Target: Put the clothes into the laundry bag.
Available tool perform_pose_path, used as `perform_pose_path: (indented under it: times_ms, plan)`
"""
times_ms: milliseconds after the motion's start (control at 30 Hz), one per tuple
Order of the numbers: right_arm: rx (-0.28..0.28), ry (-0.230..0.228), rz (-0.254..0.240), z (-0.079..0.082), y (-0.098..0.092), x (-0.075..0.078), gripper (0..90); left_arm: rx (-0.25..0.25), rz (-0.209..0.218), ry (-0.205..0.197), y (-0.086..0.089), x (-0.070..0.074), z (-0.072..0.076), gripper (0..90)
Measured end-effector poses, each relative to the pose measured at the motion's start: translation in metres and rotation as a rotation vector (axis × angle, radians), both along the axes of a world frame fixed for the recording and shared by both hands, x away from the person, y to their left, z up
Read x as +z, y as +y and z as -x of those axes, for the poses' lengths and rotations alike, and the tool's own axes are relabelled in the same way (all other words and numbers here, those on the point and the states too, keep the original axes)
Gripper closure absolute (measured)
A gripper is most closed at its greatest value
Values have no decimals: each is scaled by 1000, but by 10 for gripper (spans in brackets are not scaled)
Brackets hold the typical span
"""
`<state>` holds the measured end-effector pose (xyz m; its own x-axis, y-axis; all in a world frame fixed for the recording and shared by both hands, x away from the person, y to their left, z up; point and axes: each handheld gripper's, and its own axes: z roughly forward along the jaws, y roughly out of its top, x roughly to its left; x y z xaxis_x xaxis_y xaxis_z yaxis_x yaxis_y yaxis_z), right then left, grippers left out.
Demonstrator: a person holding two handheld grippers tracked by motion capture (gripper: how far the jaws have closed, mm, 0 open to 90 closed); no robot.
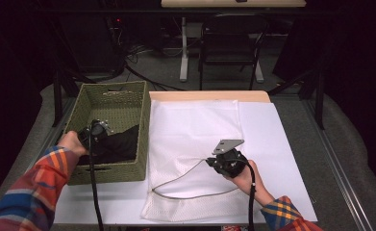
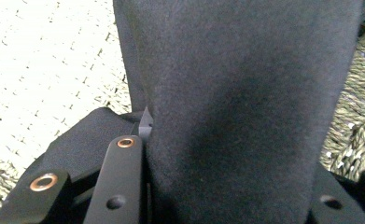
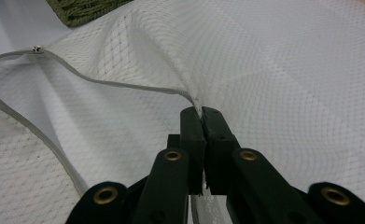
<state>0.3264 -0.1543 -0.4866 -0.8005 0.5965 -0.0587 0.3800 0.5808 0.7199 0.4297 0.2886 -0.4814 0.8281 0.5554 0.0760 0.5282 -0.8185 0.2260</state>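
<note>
Here left hand-held gripper [image 1: 95,129] dips into basket [image 1: 142,120], clamping black cloth [image 2: 245,112].

Bare wooden table [image 1: 209,96] edge along the far side, white sheet [image 1: 282,159] covering its top, dark chair [image 1: 230,45] on grey floor [image 1: 161,67] beyond, desk leg [image 1: 183,53] beside the chair.

The basket [image 1: 114,103] was woven of coarse olive-green fibre, rough and matt. The dark garment [image 2: 245,107] looked like soft fleece, dull and slightly fuzzy. The laundry bag [image 3: 273,60] was fine white mesh cloth, its opening edged with a smooth grey zipper tape [image 3: 124,86]. Under it lay a smooth, matt white sheet [image 1: 291,159] over a pale wooden tabletop [image 1: 209,96]. The jaws were matt black plastic with coppery metal rivets [image 3: 172,156].
</note>
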Motion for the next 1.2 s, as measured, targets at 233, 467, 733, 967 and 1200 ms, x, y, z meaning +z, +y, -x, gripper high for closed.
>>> perform_pose_path:
  times_ms: [233,467,733,967,1200]
  plan:
    - [-3,-9,3,0,0,0,882,5,-1,-9,-1,3,2,628]
    - [-4,-12,11,-1,-1,0,882,8,0,-22,1,13,6,628]
    - [4,-16,18,1,-1,0,882,13,10,-54,3,25,10,630]
    - [3,-15,14,1,-1,0,882,26,14,-74,4,39,12,631]
    - [-4,-19,11,1,0,1,882,25,16,-85,2,46,14,631]
